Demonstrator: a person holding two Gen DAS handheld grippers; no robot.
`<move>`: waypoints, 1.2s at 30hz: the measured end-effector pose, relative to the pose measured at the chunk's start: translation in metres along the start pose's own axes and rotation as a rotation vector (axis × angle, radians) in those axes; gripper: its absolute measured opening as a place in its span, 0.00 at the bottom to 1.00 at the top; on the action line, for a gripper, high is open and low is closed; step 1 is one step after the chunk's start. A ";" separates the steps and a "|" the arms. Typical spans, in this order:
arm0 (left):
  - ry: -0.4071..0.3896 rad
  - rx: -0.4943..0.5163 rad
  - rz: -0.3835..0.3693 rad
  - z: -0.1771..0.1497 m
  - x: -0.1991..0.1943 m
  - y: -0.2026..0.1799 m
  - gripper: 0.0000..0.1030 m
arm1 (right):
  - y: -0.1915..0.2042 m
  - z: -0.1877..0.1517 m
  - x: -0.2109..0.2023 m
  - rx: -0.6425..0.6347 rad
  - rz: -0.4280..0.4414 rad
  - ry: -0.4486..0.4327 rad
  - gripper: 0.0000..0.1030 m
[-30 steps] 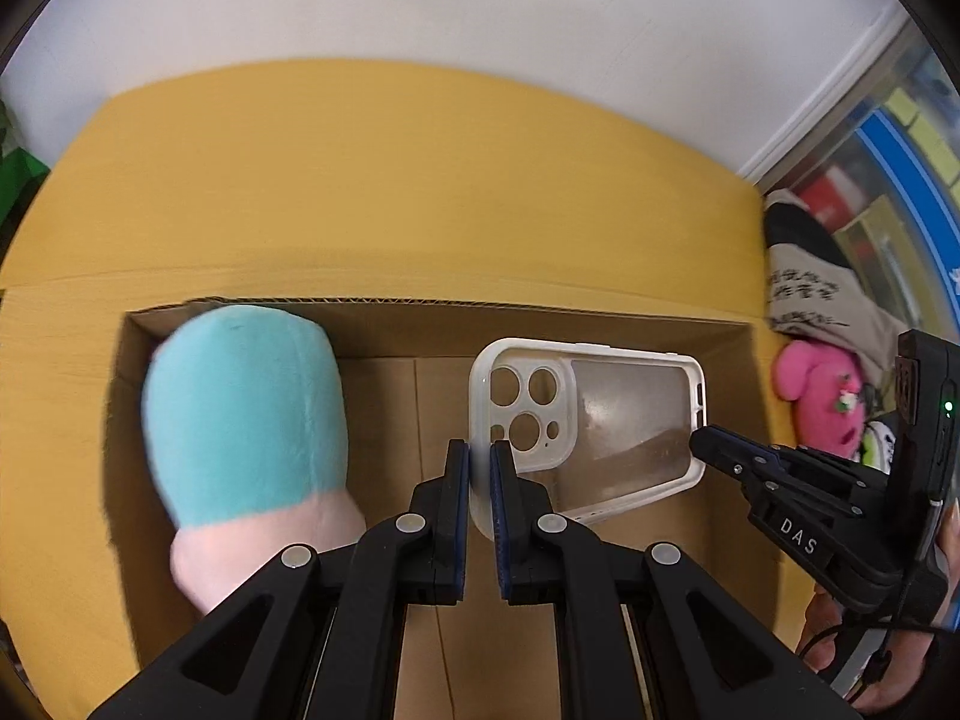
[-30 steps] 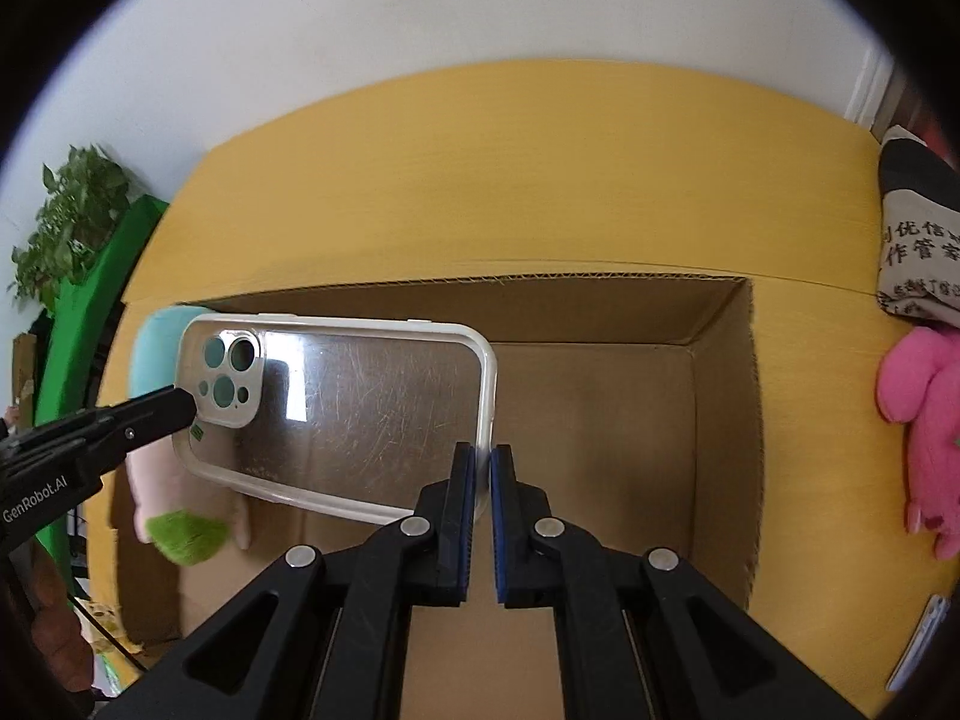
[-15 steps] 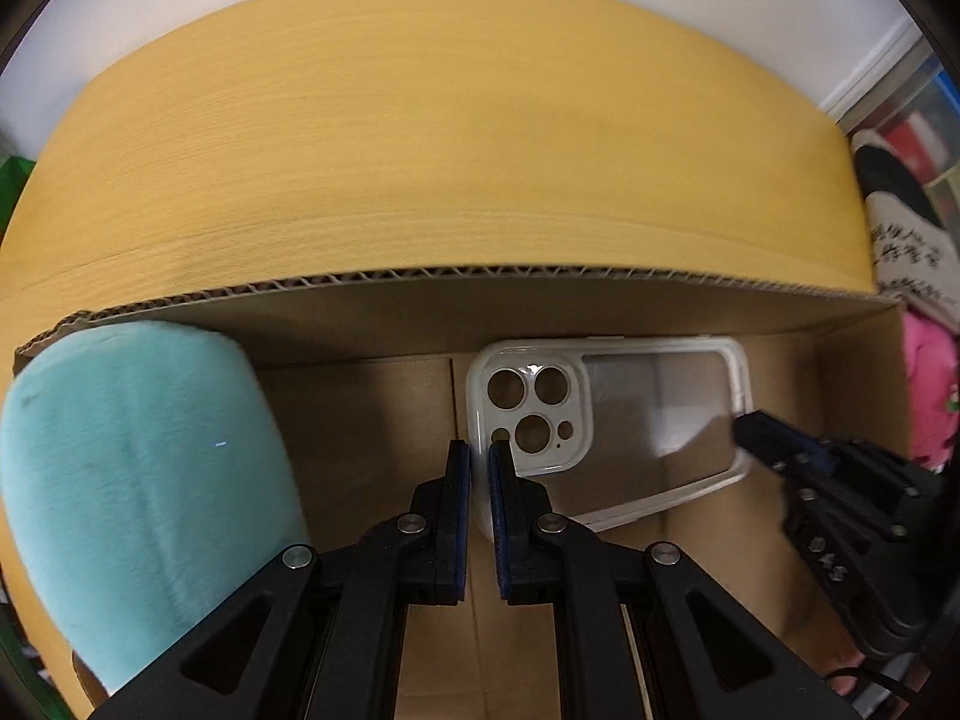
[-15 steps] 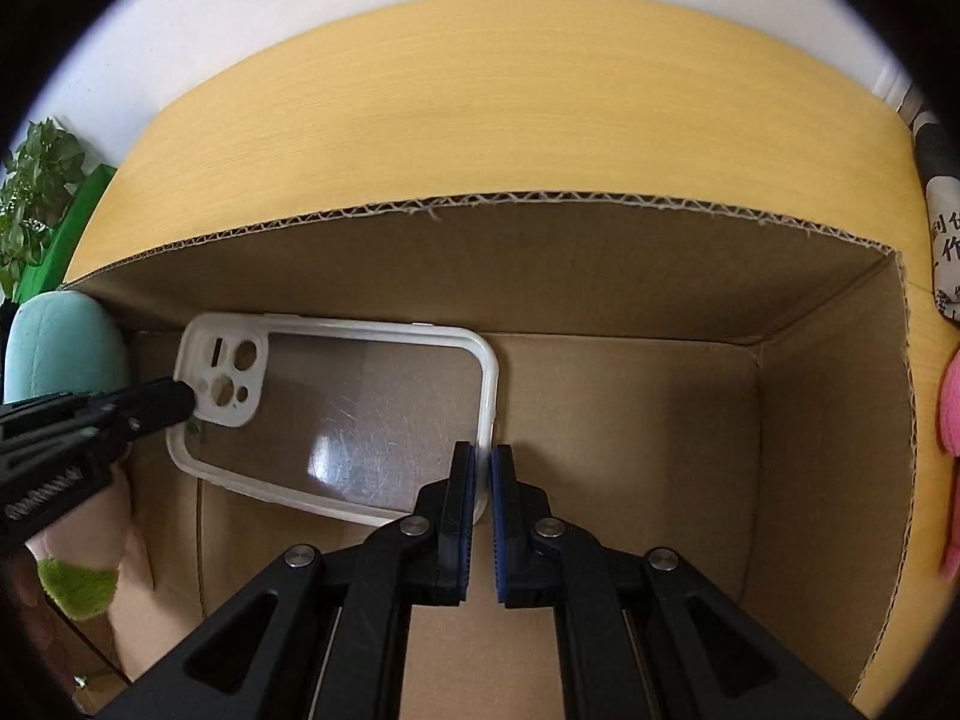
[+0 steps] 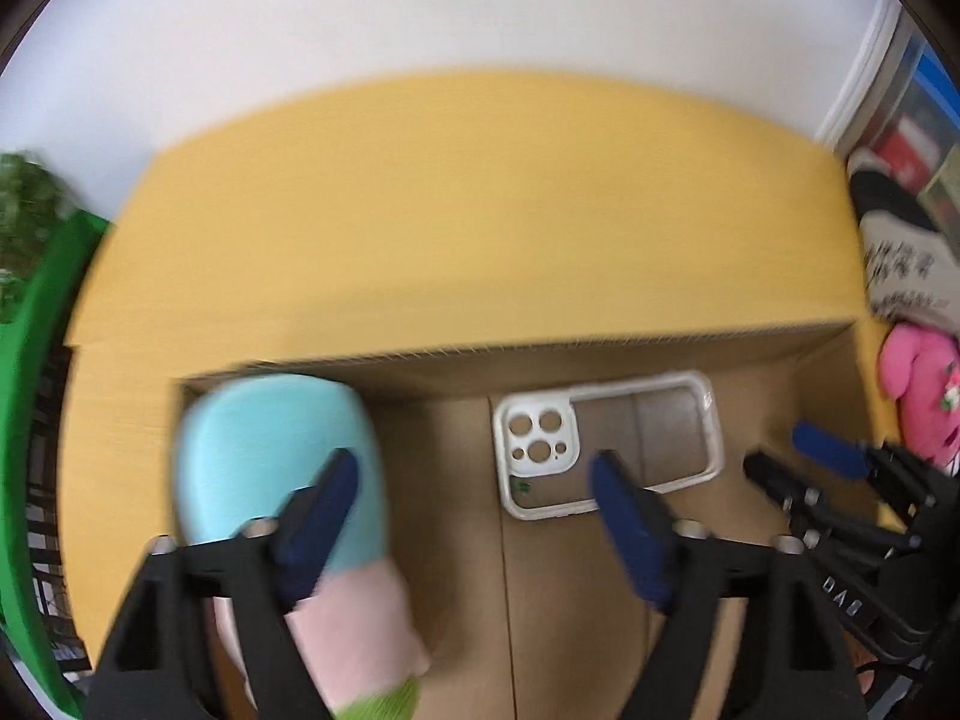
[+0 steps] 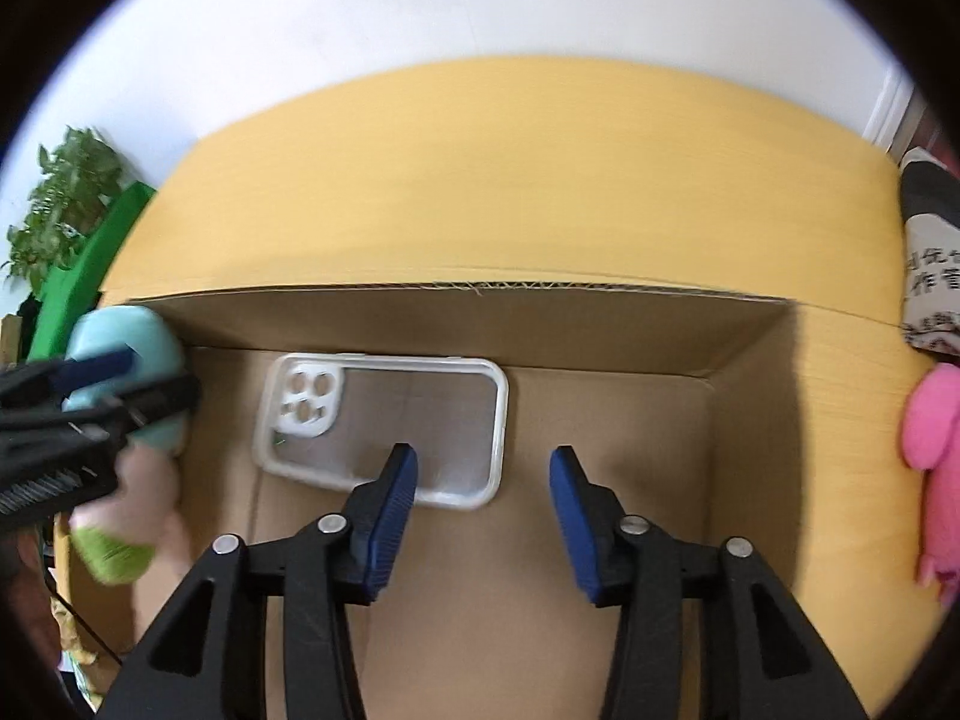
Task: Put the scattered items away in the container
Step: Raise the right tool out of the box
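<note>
- From the left wrist view, the left gripper (image 5: 474, 480) hangs over the open cardboard box (image 5: 600, 354) with its blue-padded fingers (image 5: 624, 516) spread wide apart and nothing between them.
- The clear phone case (image 5: 606, 441) lies flat on the box floor just ahead of the gripper's right finger, whose tip overlaps the case's near edge in the picture; whether they touch I cannot tell.
- The case's long axis runs crosswise to the gripper, with the white camera-hole end toward the gripper's middle and the plain end pointing off to its right.
- A plush toy (image 5: 270, 450), teal on top, pink lower down and green at the bottom, sits in the box behind the left finger, its long axis running toward the gripper.
- The right gripper (image 5: 804, 456) shows at the right edge, open, beyond the case's plain end.
- A pink soft toy (image 5: 918, 396) lies outside the box, far to the right.
- From the right wrist view, the right gripper (image 6: 483, 474) also stands open over the box (image 6: 750, 396), fingers well apart, holding nothing.
- The phone case (image 6: 384, 414) lies ahead and to the left of its left finger (image 6: 390, 498), long axis crosswise, camera end pointing away to the left.
- The left gripper (image 6: 126, 378) reaches in from the left edge in front of the plush toy (image 6: 120, 480).
- This view is somewhat blurred.
</note>
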State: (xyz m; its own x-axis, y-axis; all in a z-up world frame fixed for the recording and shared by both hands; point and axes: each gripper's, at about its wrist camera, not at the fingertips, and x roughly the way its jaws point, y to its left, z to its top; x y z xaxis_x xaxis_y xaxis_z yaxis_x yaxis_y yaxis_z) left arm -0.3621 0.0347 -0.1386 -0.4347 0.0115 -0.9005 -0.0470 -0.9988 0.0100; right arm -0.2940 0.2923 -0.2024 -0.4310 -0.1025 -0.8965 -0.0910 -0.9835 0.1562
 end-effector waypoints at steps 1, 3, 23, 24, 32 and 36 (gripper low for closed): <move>-0.036 -0.010 0.002 -0.007 -0.021 0.004 0.88 | 0.003 -0.008 -0.015 -0.007 0.004 -0.016 0.49; -0.097 -0.016 0.019 -0.022 -0.057 0.008 0.90 | 0.006 -0.023 -0.044 -0.028 -0.004 -0.054 0.50; -0.347 -0.182 0.031 -0.184 -0.266 0.002 1.00 | 0.019 -0.133 -0.223 -0.115 -0.044 -0.182 0.63; -0.349 -0.180 0.047 -0.186 -0.268 0.000 1.00 | 0.019 -0.137 -0.226 -0.115 -0.045 -0.184 0.63; -0.408 -0.157 0.097 -0.200 -0.297 -0.010 1.00 | 0.019 -0.160 -0.246 -0.115 -0.034 -0.191 0.63; -0.428 -0.159 0.084 -0.203 -0.304 -0.012 1.00 | 0.020 -0.164 -0.252 -0.123 -0.032 -0.200 0.63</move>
State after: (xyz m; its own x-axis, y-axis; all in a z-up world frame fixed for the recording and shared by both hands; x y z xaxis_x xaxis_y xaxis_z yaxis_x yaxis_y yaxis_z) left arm -0.0466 0.0342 0.0470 -0.7649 -0.0849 -0.6385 0.1282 -0.9915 -0.0217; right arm -0.0396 0.2738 -0.0409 -0.6003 -0.0516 -0.7981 -0.0025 -0.9978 0.0664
